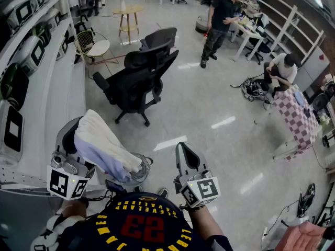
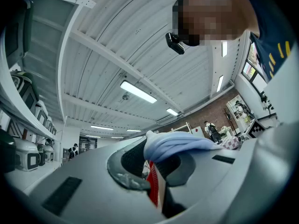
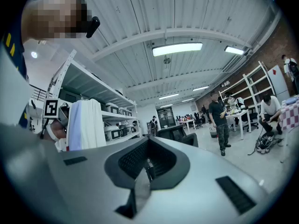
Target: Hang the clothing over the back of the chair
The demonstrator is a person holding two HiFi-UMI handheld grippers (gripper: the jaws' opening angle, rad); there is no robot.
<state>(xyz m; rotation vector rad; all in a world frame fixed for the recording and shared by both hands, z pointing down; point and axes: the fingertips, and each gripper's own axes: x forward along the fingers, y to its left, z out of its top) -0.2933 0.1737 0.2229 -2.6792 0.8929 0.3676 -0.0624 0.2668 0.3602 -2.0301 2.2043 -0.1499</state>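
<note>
- The left gripper point(image 1: 73, 134), at lower left, is clamping the cloth point(image 1: 104, 148).
- The right gripper point(image 1: 184, 151), at lower centre, is keeping its jaws together, empty.
- The chair point(image 1: 138, 80) is standing at upper centre, well apart.

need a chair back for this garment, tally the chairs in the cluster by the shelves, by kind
black swivel office chairs: 2
yellow wire-frame chair with white seat pad: 1
total: 3

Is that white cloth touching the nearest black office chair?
Apart. The head view shows bare floor between the cloth, held up in the left hand-held gripper, and the chair.
</note>
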